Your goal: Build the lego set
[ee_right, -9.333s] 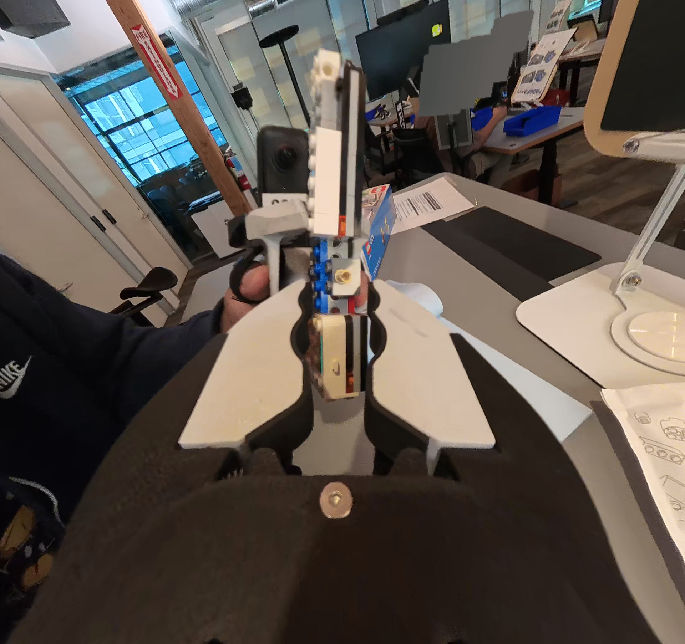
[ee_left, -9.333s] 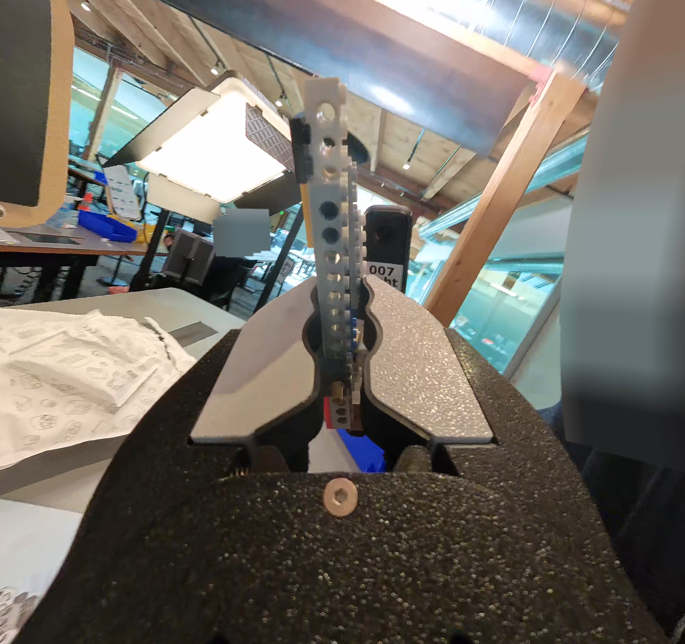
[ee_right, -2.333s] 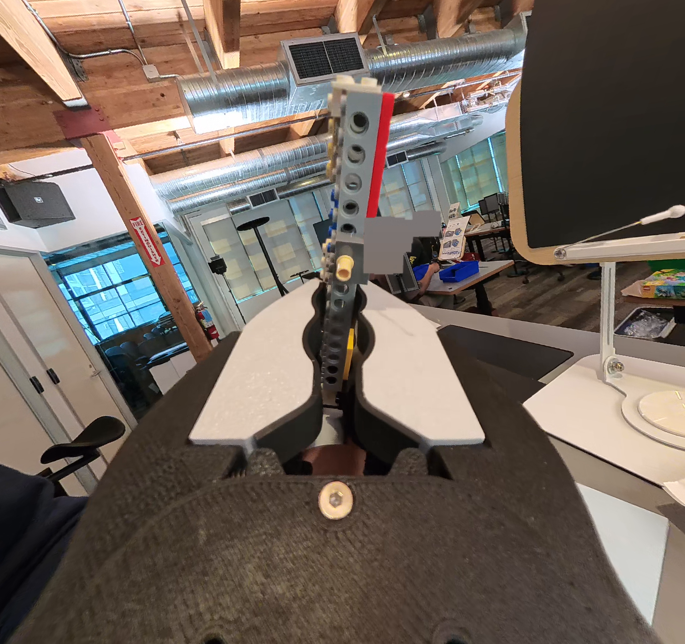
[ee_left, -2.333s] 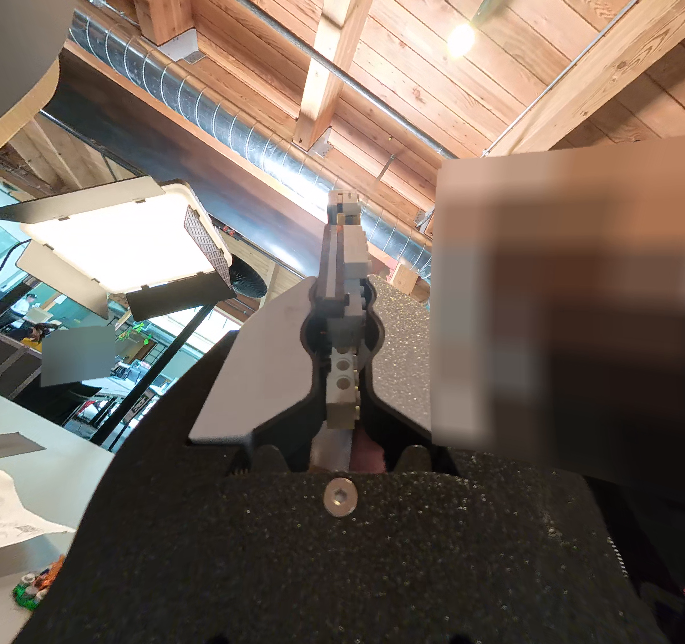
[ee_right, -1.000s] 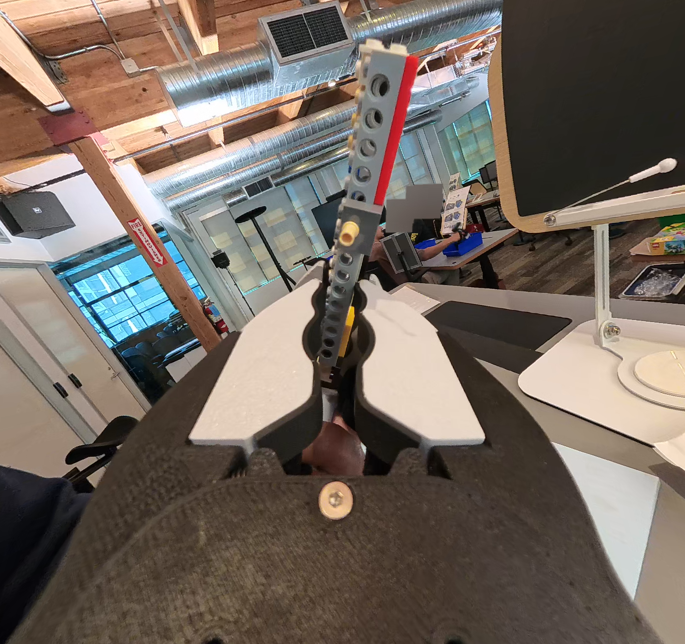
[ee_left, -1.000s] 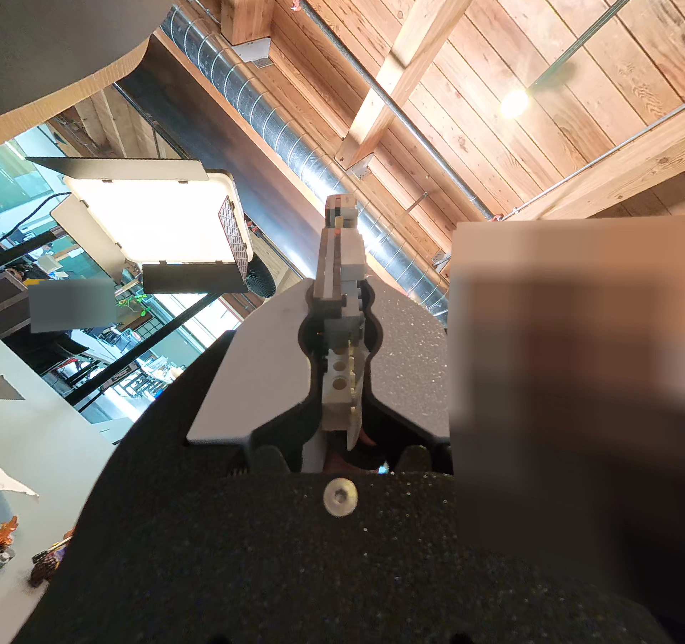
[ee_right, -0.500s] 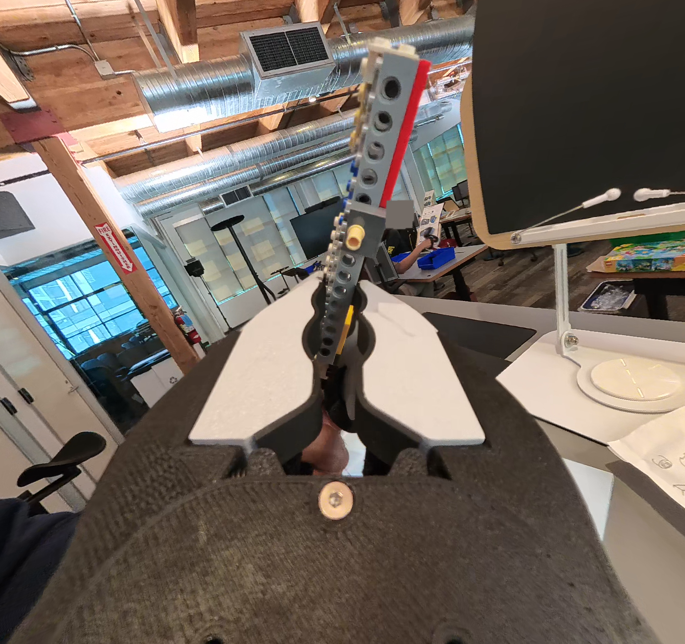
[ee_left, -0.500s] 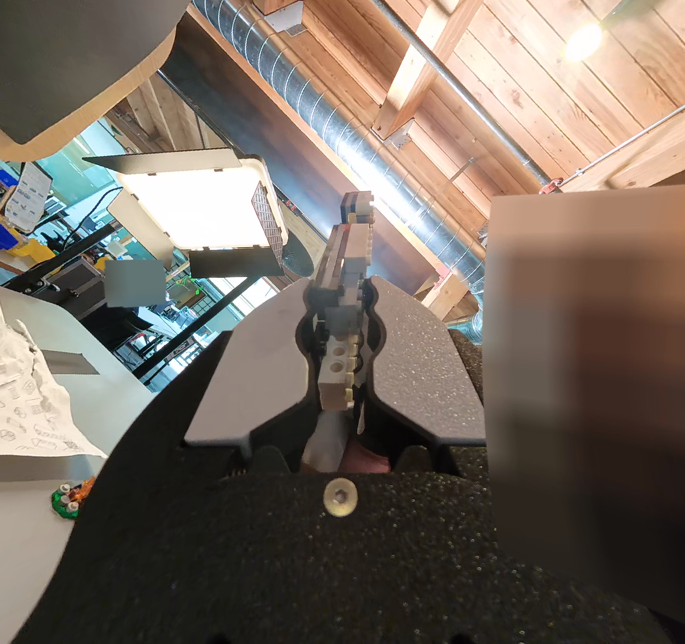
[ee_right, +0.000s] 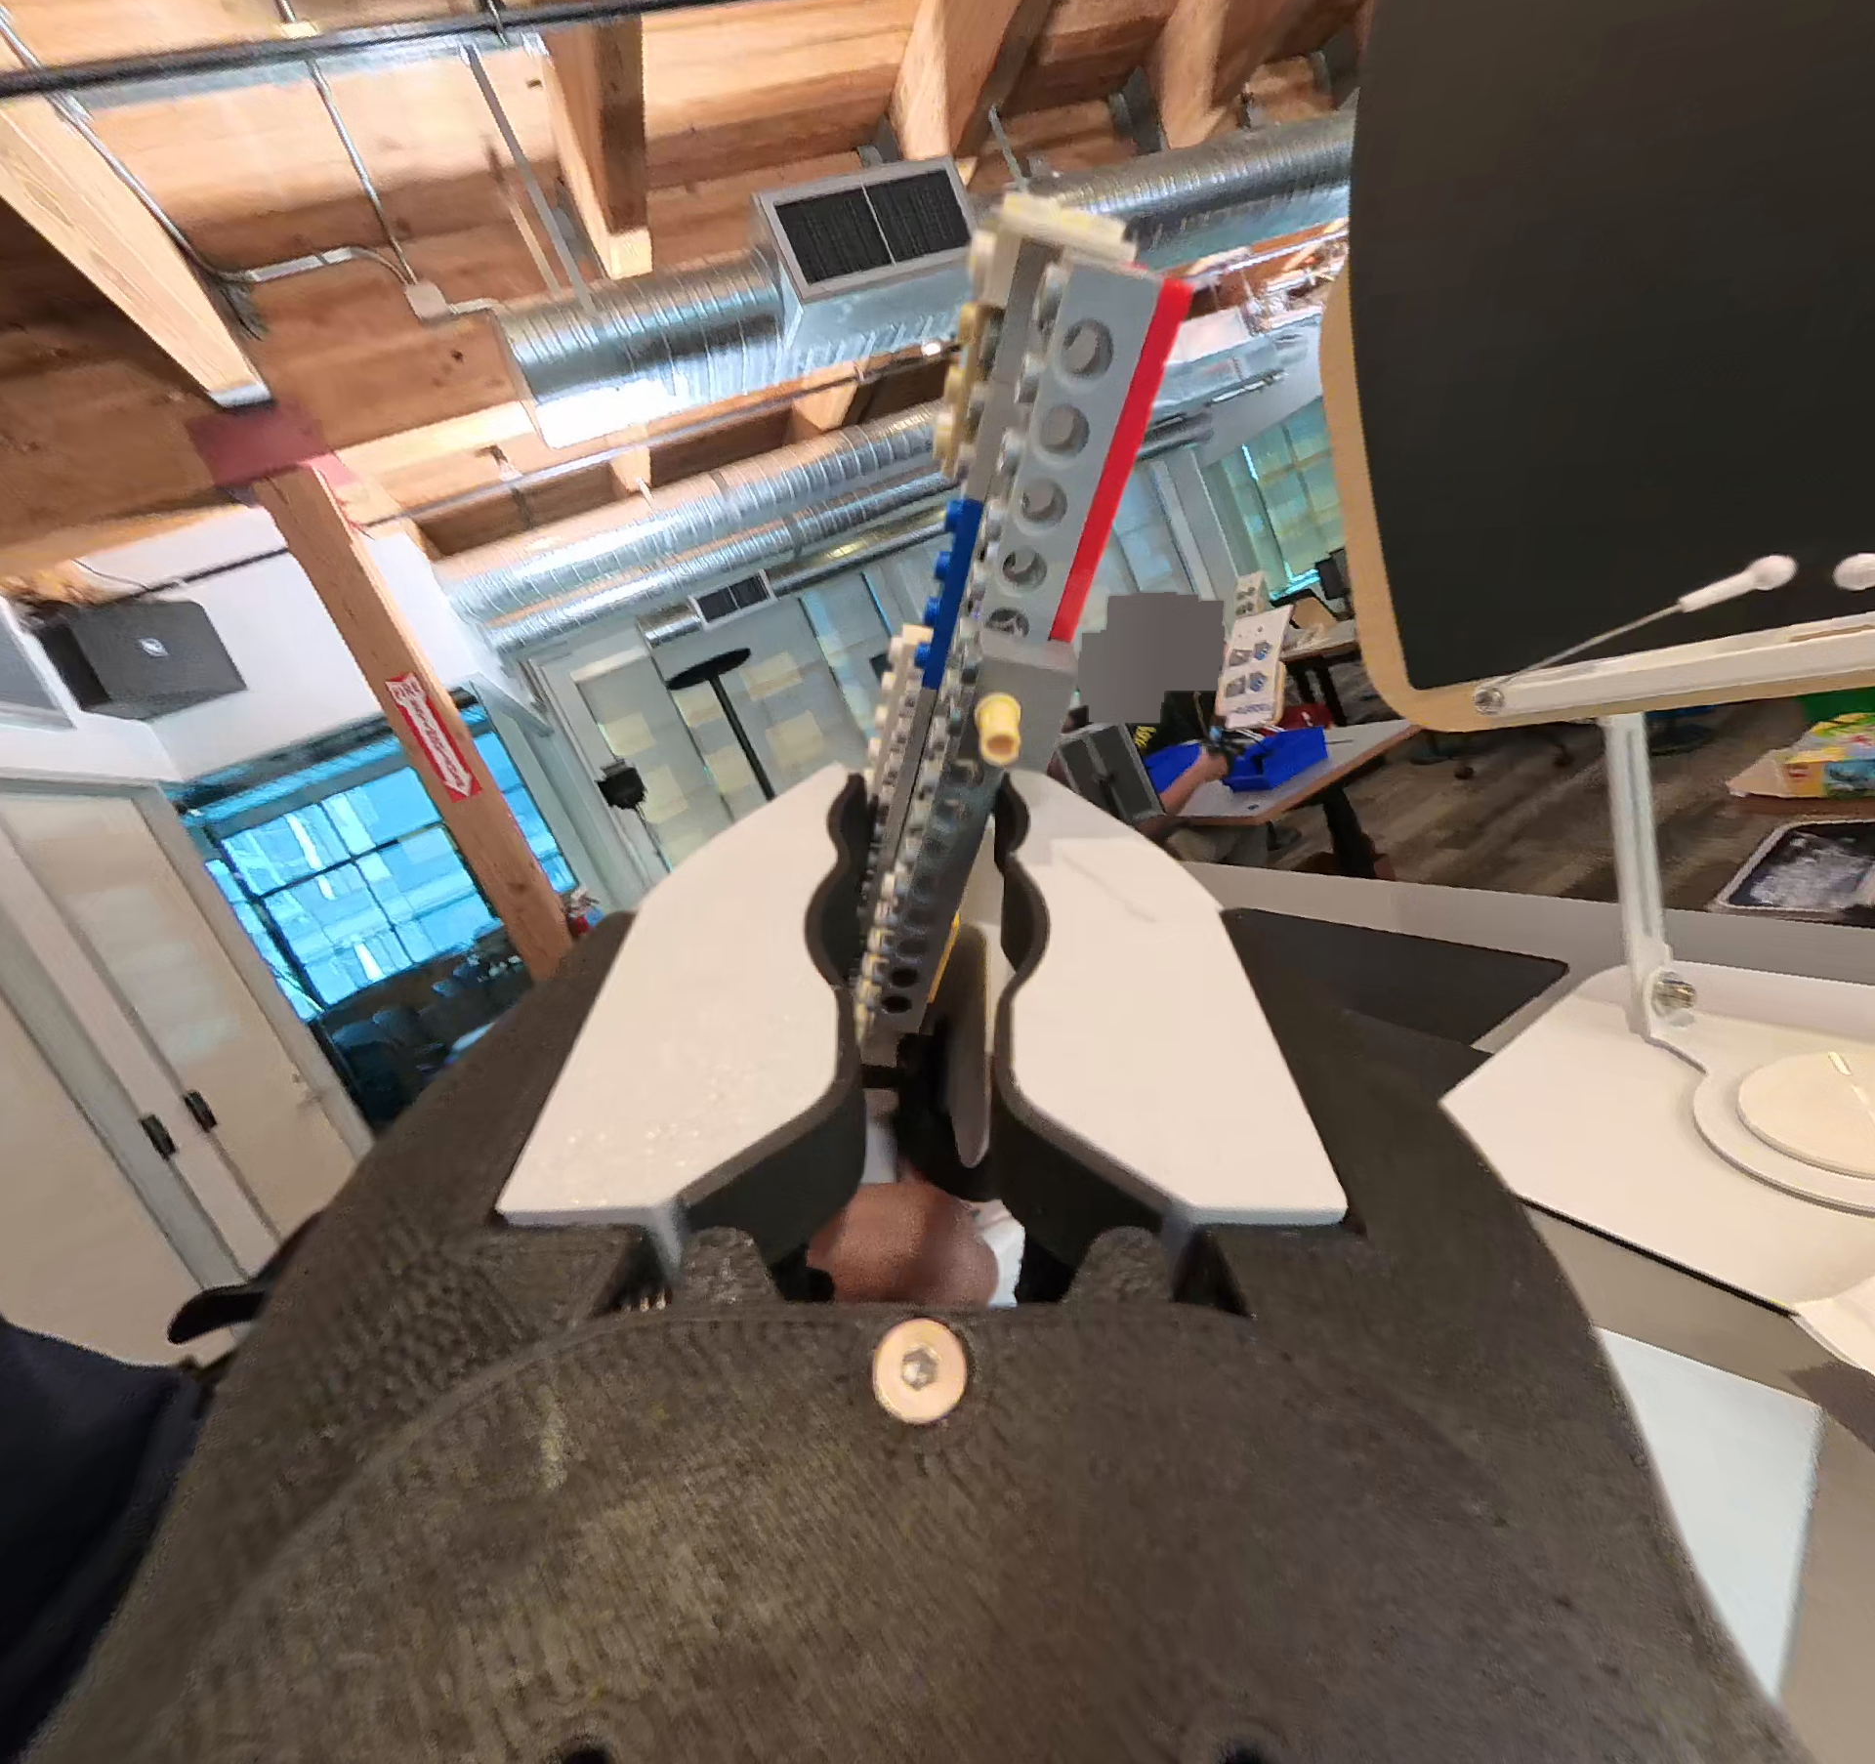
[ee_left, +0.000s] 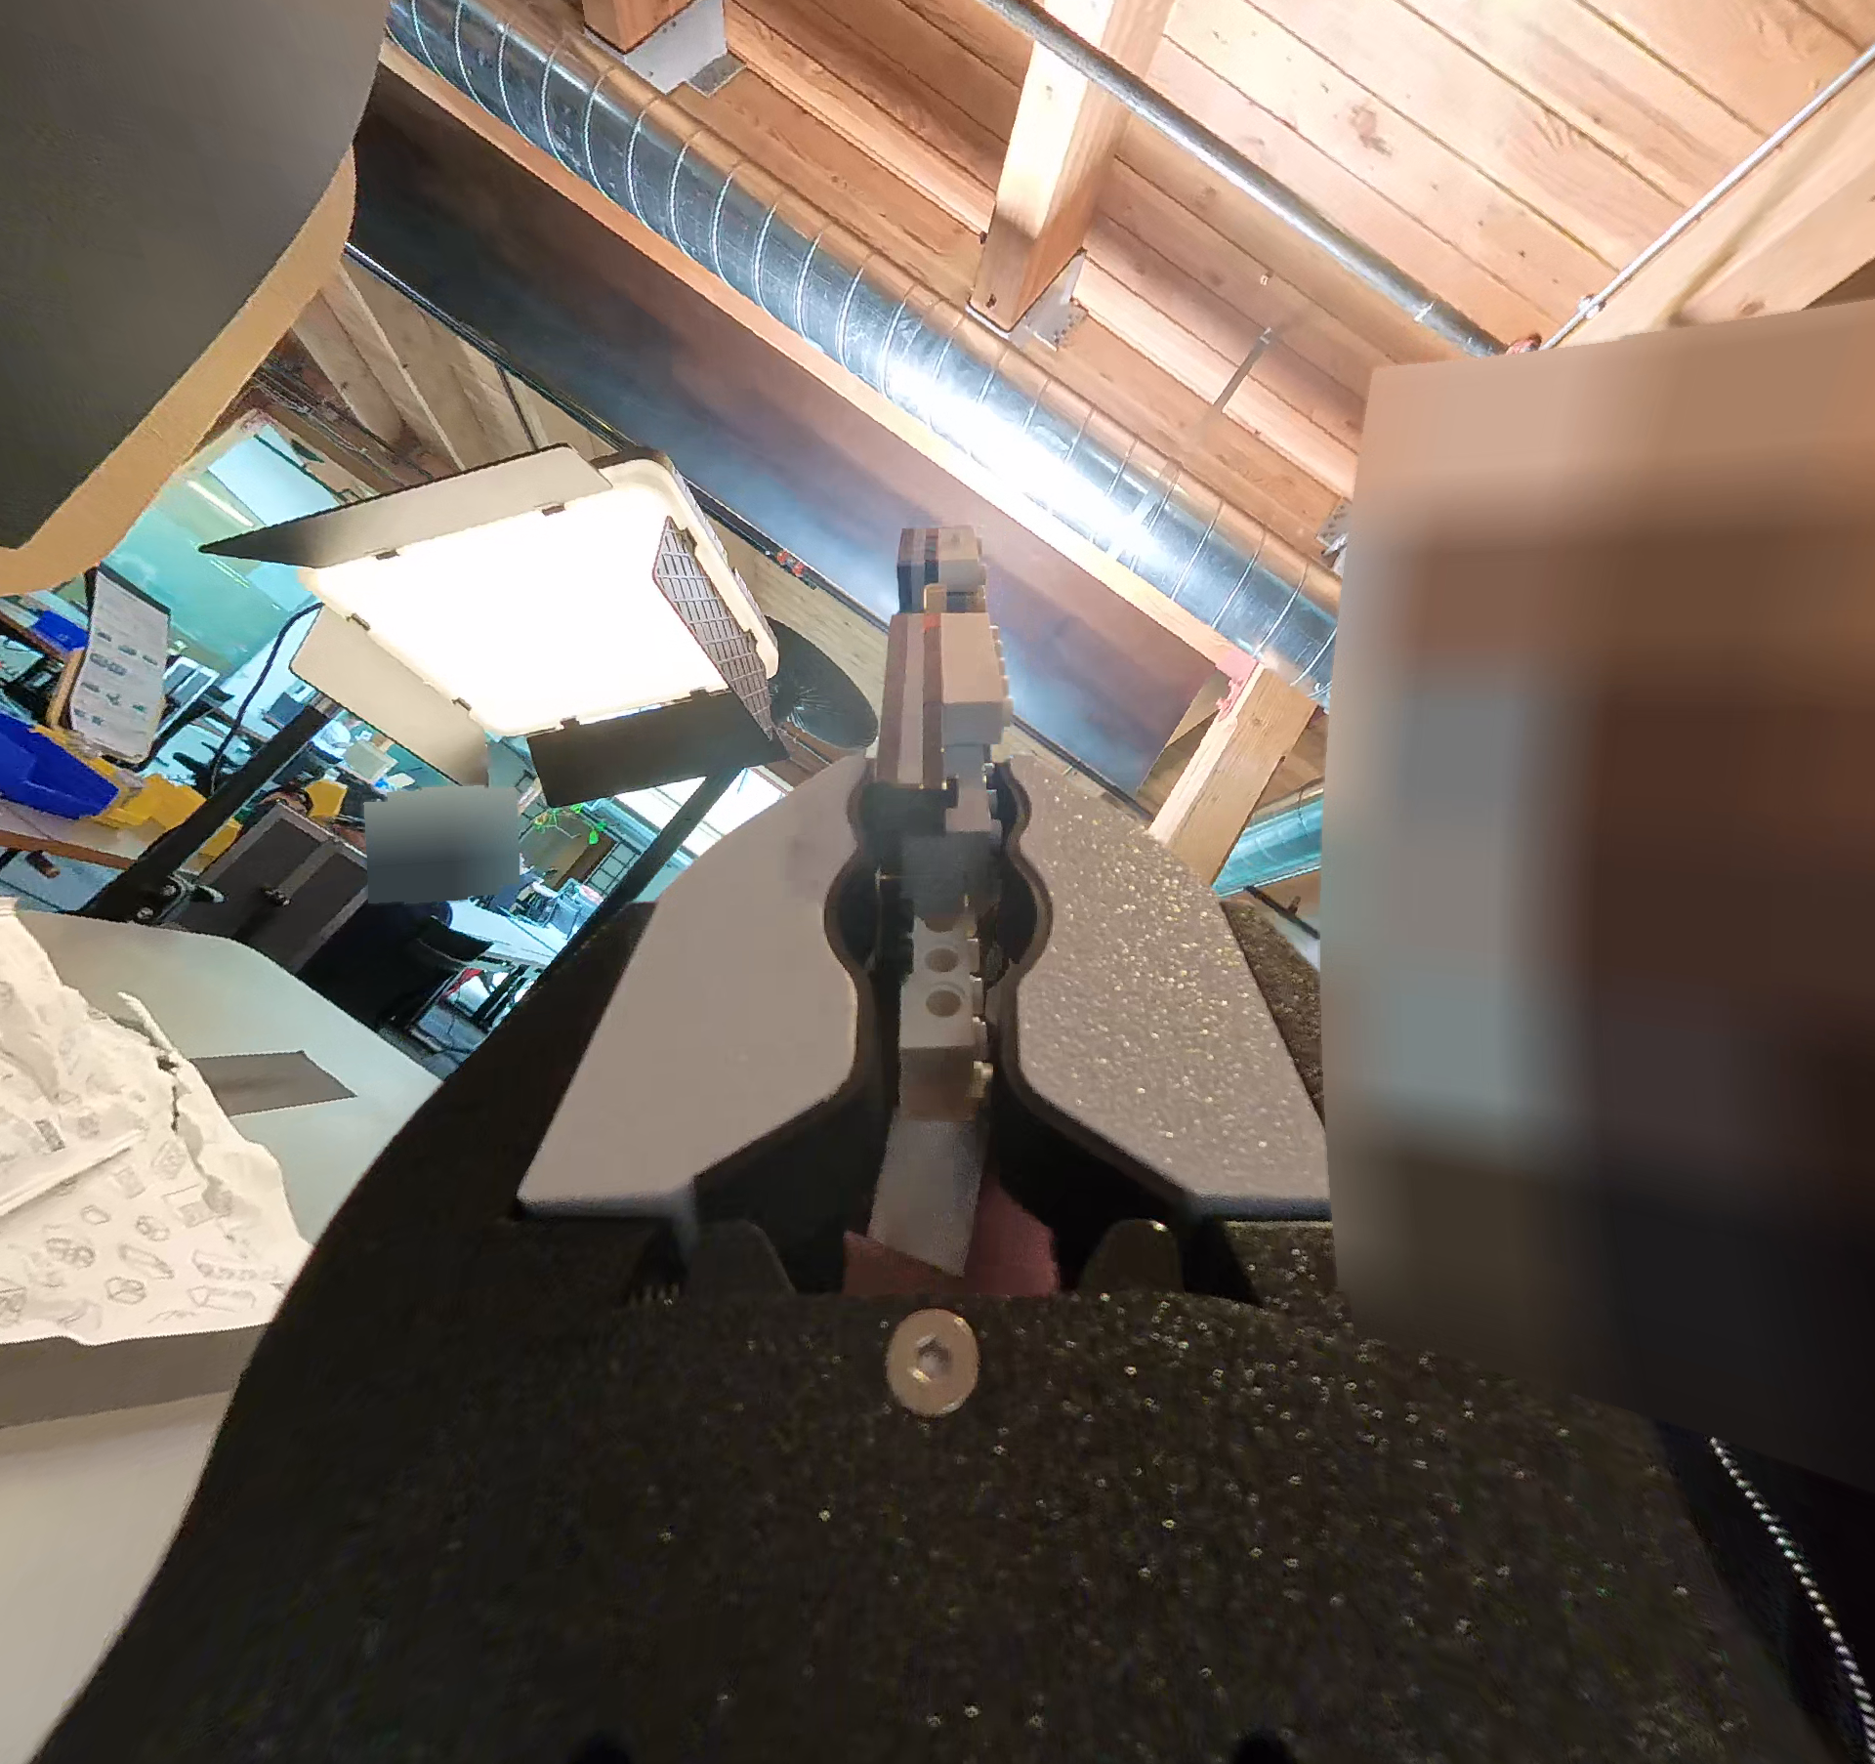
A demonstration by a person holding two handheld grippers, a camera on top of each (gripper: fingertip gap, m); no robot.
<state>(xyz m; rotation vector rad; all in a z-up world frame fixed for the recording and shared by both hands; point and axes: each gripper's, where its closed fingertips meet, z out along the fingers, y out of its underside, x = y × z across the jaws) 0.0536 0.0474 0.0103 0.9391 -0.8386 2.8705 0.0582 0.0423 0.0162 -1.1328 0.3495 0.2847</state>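
Left tool (ee_left: 935,832) clamps a grey-brown brick assembly (ee_left: 939,700), lower end hidden between the fingers. Right tool (ee_right: 928,853) holds a tilted grey beam assembly (ee_right: 1055,477); pad contact unclear, base hidden.

grey table (ee_left: 294,1015) at left edge of left wrist view: crumpled white sheet (ee_left: 112,1167) printed with small line drawings lies on it; a dark grey strip (ee_left: 269,1081) lies flat just beside the sheet's far edge. right wrist view: grey table (ee_right: 1319,888) carries a black mat (ee_right: 1400,974), a white lamp base (ee_right: 1583,1137) with a round disc (ee_right: 1806,1117) on it, and a white sheet (ee_right: 1715,1502) at near right. far desk (ee_right: 1319,751) holds a blue bin (ee_right: 1278,756).
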